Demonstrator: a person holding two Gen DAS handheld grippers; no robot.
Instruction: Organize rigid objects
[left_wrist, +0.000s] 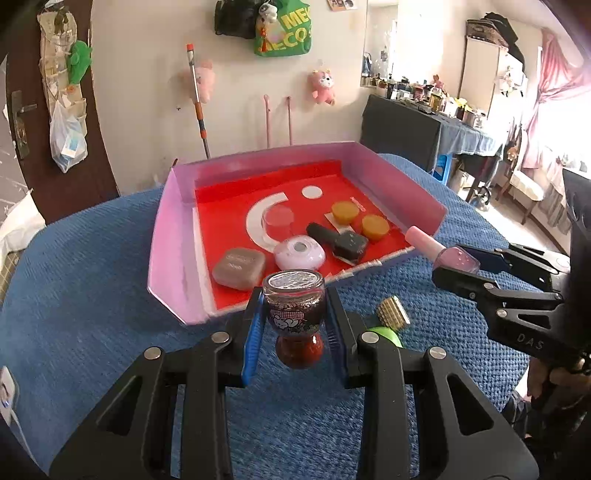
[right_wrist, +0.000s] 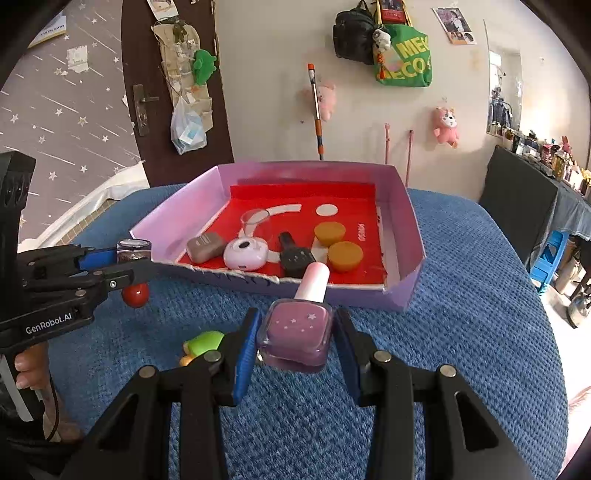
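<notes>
Left wrist view: left gripper (left_wrist: 295, 325) pinches dark red bottle (left_wrist: 295, 314), airborne just short of pink box (left_wrist: 166, 240) near edge. Right gripper (right_wrist: 297, 345) pinches pink polish bottle (right_wrist: 299, 328), also just short of that edge. Suggest clearing the torn front lip, then setting each down on bare red floor, away from items inside.

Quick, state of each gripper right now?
Left gripper: shut on the dark red bottle.
Right gripper: shut on the pink polish bottle.
</notes>
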